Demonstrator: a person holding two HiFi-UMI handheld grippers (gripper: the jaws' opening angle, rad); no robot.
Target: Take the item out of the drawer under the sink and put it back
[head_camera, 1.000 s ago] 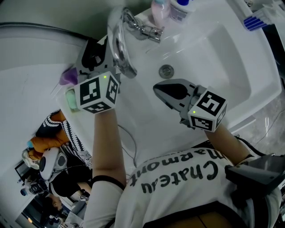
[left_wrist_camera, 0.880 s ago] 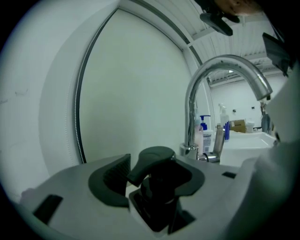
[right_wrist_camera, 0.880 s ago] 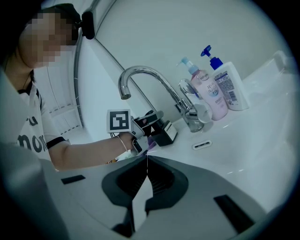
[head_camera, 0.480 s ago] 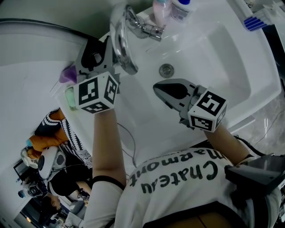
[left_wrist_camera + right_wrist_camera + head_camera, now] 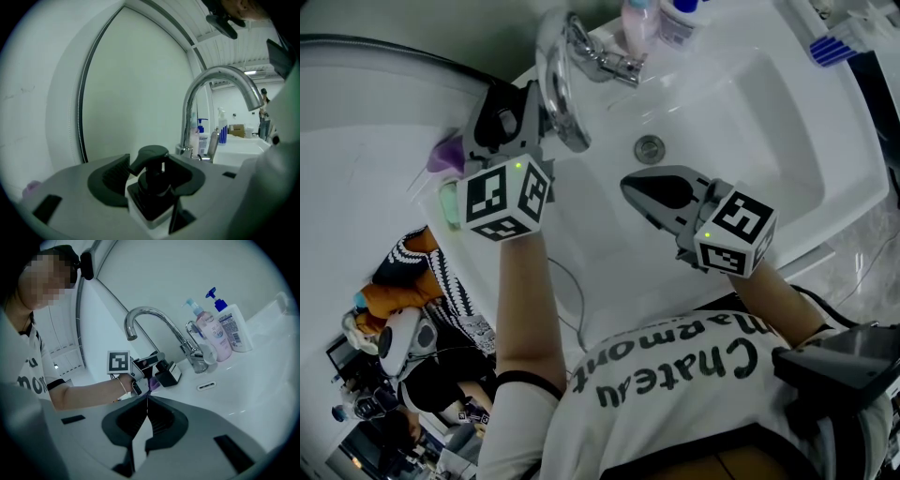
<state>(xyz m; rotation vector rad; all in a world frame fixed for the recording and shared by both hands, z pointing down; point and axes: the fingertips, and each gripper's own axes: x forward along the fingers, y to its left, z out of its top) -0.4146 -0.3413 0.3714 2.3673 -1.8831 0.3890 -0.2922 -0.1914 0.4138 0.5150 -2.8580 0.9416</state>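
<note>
A small square white bottle with a black pump top (image 5: 151,185) stands on the counter left of the tap. My left gripper (image 5: 152,164) has its jaws around it. They stand wide, with a gap between the ribbed left pad and the pump, so it is open around the bottle. The right gripper view shows the same: the bottle (image 5: 169,373) sits upright on the counter between the left gripper's (image 5: 157,363) jaws. My right gripper (image 5: 628,187) hovers over the basin (image 5: 769,112) with its jaws shut and nothing in them. No drawer is in view.
The chrome tap (image 5: 553,84) arches right beside the left gripper. Two pump bottles (image 5: 222,329) stand behind the tap. A purple item (image 5: 443,157) and a green one (image 5: 448,208) lie on the counter's left edge. The drain (image 5: 650,147) is ahead of the right gripper.
The left gripper has shifted very slightly at the bottle. The right gripper has stayed where it was.
</note>
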